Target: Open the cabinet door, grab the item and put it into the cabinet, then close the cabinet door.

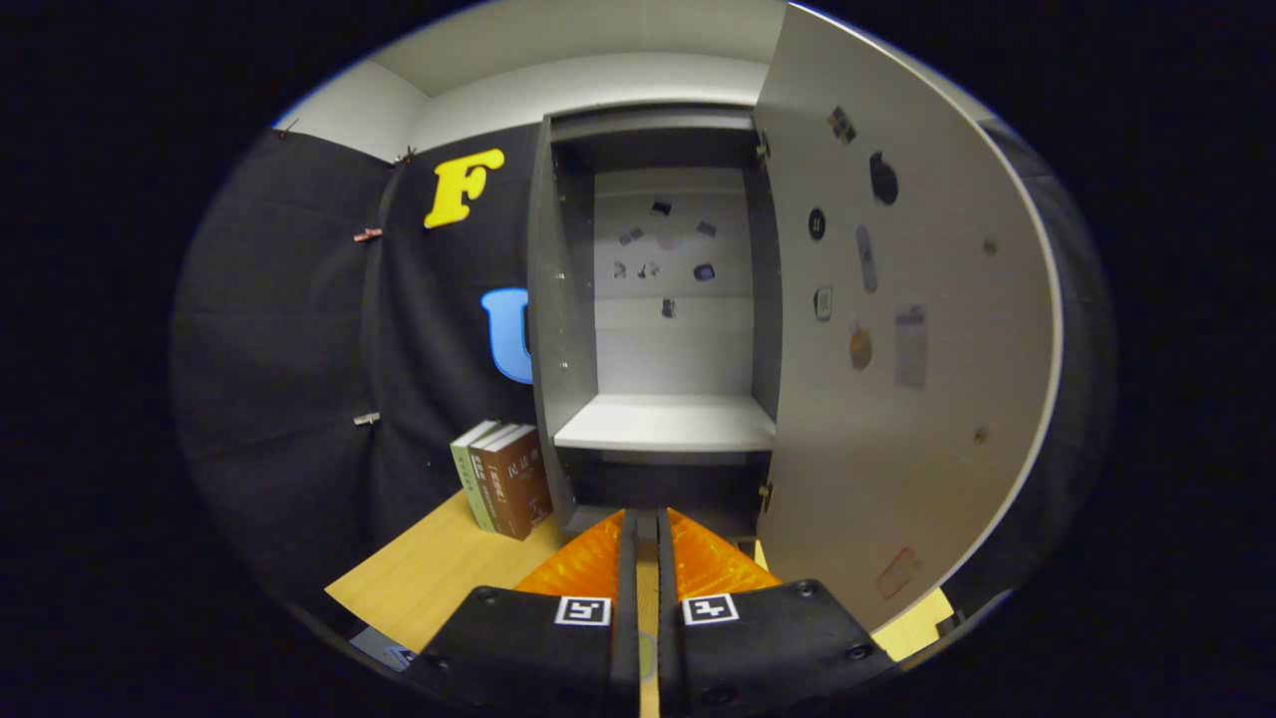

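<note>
Two jaws closed, gripping nothing | cabinet just beyond them | cabinet door open

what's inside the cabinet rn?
The cabinet, door open, shows a bare white shelf and small stickers on its back wall. Below the shelf is too dark. Hand-held gripper nearly closed, holding nothing.
</note>
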The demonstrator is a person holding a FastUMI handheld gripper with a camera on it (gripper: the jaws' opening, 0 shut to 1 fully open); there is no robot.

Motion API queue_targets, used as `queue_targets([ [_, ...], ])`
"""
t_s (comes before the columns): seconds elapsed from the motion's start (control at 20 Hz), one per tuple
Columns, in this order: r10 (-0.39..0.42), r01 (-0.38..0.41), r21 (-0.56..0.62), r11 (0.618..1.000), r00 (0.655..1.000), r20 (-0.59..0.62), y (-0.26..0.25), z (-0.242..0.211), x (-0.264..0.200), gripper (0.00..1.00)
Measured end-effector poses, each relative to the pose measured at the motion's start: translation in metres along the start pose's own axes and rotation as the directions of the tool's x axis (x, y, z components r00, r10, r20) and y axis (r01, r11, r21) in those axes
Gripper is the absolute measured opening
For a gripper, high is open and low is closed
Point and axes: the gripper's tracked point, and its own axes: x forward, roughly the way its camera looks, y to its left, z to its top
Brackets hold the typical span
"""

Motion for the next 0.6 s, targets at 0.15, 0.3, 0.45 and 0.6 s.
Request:
queue_targets([
  [0.15, -0.057, 0.063, 0.039, 0.997, 0.987, -0.149, 0.002, -0.060, 0.027, 0.22],
  [0.3, -0.086, 0.111, 0.062, 0.992, 0.946, -0.311, -0.001, -0.131, 0.042, 0.52],
  [0.45, -0.091, 0.116, 0.029, 0.993, 0.890, -0.448, 0.001, -0.199, 0.051, 0.50],
  [0.6, -0.069, 0.095, 0.021, 0.995, 0.849, -0.524, 0.003, -0.252, 0.063, 0.50],
])
